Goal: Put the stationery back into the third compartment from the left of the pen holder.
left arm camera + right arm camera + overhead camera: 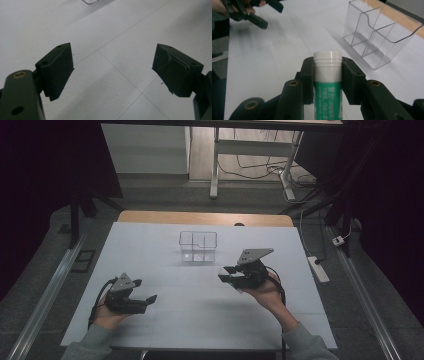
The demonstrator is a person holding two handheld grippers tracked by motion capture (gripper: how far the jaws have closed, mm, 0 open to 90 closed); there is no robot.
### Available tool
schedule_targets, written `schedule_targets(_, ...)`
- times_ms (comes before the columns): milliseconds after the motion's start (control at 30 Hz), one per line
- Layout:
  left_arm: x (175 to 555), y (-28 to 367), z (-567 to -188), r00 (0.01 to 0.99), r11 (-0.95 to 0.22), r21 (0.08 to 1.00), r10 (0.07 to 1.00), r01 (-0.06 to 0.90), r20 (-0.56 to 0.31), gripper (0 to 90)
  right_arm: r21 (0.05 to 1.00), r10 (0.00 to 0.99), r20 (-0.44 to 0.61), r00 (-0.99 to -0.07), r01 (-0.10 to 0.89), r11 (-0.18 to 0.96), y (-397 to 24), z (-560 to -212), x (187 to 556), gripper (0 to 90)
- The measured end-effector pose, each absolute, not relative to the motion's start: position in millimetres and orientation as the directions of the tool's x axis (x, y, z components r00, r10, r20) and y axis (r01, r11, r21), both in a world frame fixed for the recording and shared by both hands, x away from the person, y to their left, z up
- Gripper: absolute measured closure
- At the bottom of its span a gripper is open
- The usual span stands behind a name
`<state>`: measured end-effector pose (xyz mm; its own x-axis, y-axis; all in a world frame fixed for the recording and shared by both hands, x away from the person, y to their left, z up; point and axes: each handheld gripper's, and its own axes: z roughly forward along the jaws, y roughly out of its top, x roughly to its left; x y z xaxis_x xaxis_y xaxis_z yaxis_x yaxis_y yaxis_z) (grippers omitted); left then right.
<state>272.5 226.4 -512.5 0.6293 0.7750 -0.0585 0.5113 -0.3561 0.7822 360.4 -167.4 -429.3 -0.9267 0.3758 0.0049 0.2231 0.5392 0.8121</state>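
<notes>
- The left gripper (145,301), a black two-jaw tool held low at the near left of the white table sheet (165,255), has its jaws spread wide with nothing between them; the left gripper view looks straight through the gap to bare sheet.
- At the top edge of that same view, a sliver of the clear plastic organiser box with inner dividers (90,1) peeks in, so the box lies ahead of the idle tool and well apart from it.
- The box (198,246) stands upright toward the far middle of the sheet, its compartments apparently empty.
- The right gripper (227,273) sits raised at centre-right, nearer the box than the left one, with its jaws pointing left across the table.
- Its jaws are clamped on a green-labelled cylindrical tube with a white ribbed cap (327,75); the tube's long axis runs along the jaws, cap end forward.
- The deciding relation: seen from the right gripper view, the box (382,37) lies ahead and to the right of the cap, open top upward, so the tube would likely need tipping upright to drop into a compartment.
- The high view gives the layout but reduces the tube to a pale nub; the right gripper view alone reveals label, cap and dividers, plus the left gripper (259,15) farther off.
</notes>
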Motion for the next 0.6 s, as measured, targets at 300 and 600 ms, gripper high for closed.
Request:
schedule_targets(300,273,226,-513,0.632,-0.361,0.78,0.773,0.511,-0.056,16.8,0.845,0.403,0.025,-0.915,0.235,0.48,-176,-425,363,64.3)
schedule_targets(600,273,226,-513,0.632,-0.362,0.78,0.773,0.51,-0.054,16.9,0.874,0.436,0.038,-0.899,0.242,0.422,-181,-423,364,64.3)
